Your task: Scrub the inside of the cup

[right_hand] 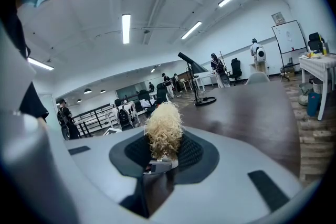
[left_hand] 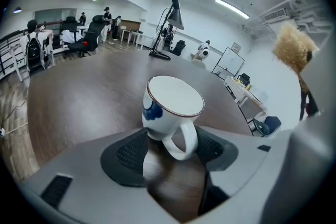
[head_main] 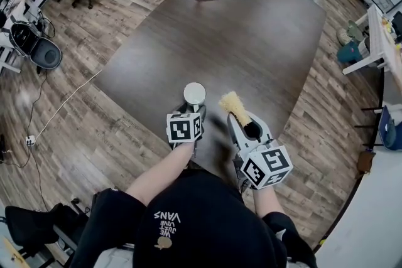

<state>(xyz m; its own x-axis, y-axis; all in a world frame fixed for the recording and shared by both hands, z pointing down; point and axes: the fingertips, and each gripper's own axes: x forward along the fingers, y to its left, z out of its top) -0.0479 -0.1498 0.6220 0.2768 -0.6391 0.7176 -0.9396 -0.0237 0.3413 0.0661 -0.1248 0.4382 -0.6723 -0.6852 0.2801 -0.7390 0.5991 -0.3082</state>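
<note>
We note the cup (left_hand: 173, 105) near the surface's (head_main: 251, 41) near edge, untouched between the left hand-held gripper's (left_hand: 170, 150) wide jaws, right hand-held gripper (right_hand: 160, 155) clamping the brush (right_hand: 164, 131); likely stiff, slippery, breakable, so grip its body.

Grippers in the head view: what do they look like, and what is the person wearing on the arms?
The left gripper and right gripper share smooth light-grey bodies, each carrying a white cube with black square markers. Black textured pads line the jaws. No cables show. The person wears a black top with white print; forearms are uncovered.
</note>
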